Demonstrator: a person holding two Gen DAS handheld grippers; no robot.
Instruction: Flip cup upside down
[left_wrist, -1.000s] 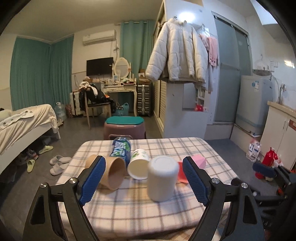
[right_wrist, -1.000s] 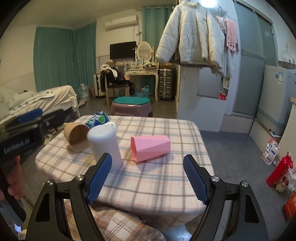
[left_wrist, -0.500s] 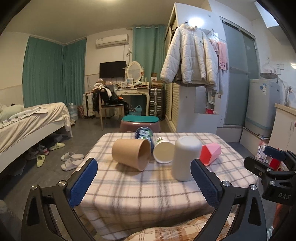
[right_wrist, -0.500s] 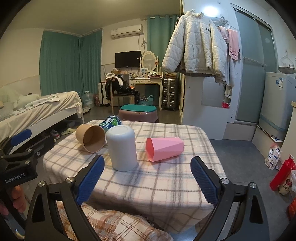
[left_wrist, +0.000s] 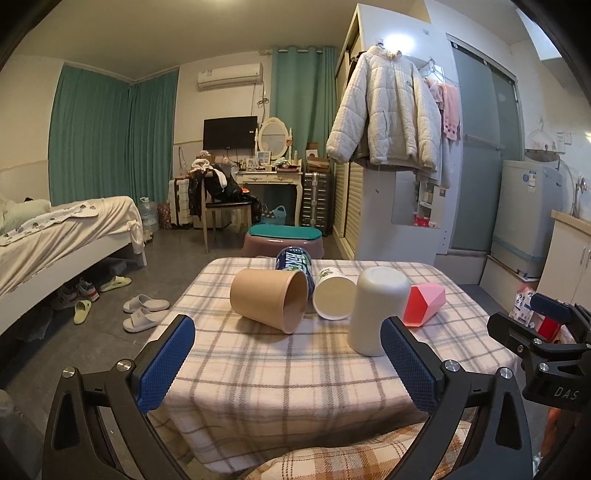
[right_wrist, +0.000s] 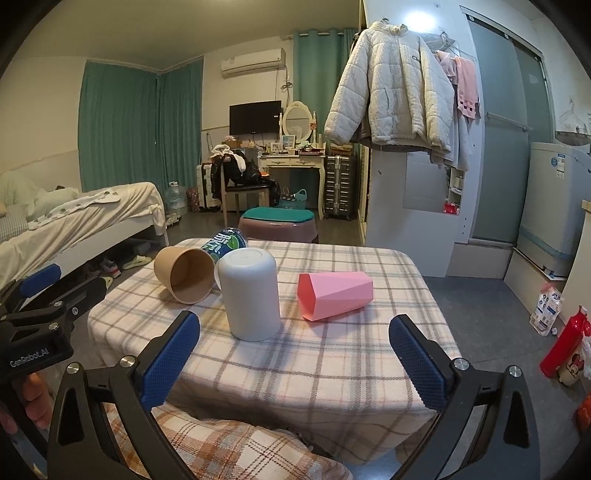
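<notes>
Right gripper (right_wrist: 293, 349) jaws wide apart, nothing between them, held short of the near edge of the plaid-cloth table (right_wrist: 332, 354). White cup (right_wrist: 252, 293) stands mouth-down, near centre-left. Pink faceted cup (right_wrist: 338, 294) on its side just right of it, mouth facing left. Brown paper cup (right_wrist: 184, 274) on its side to the far left, blue-green can (right_wrist: 224, 245) behind it. Left gripper (right_wrist: 40, 295) at left edge.

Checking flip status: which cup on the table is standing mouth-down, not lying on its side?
The white cup. It stands upside down on its rim, closed base up; the brown paper cup and pink faceted cup lie on their sides.
</notes>
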